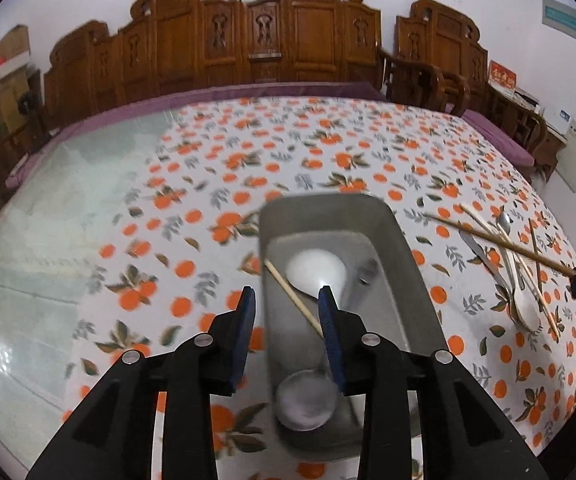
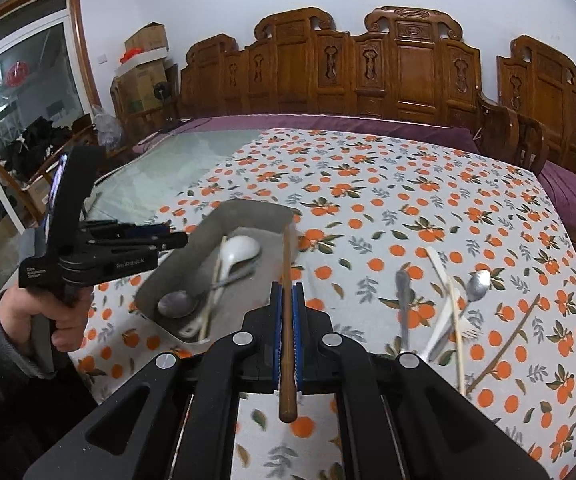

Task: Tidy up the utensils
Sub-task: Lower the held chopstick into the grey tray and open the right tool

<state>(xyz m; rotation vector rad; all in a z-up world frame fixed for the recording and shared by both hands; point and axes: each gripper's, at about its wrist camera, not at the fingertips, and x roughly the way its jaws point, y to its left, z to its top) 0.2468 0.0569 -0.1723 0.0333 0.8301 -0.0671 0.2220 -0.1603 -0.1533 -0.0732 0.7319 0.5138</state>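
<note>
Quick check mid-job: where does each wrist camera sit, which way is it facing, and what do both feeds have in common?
Left wrist: on the left tongs, looking down into the metal tray; the open tongs show.
Right wrist: on the right tongs, facing across the table; they grip a dark chopstick, and the hand holding the left tongs shows.
Shared: tray, white spoon, loose utensils, orange-print tablecloth.

Left claw (image 1: 286, 304) parted and empty; right claw (image 2: 287, 292) clamped, angled downward.

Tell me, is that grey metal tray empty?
No. The grey metal tray holds a white ceramic spoon, a metal spoon and a pale chopstick.
</note>
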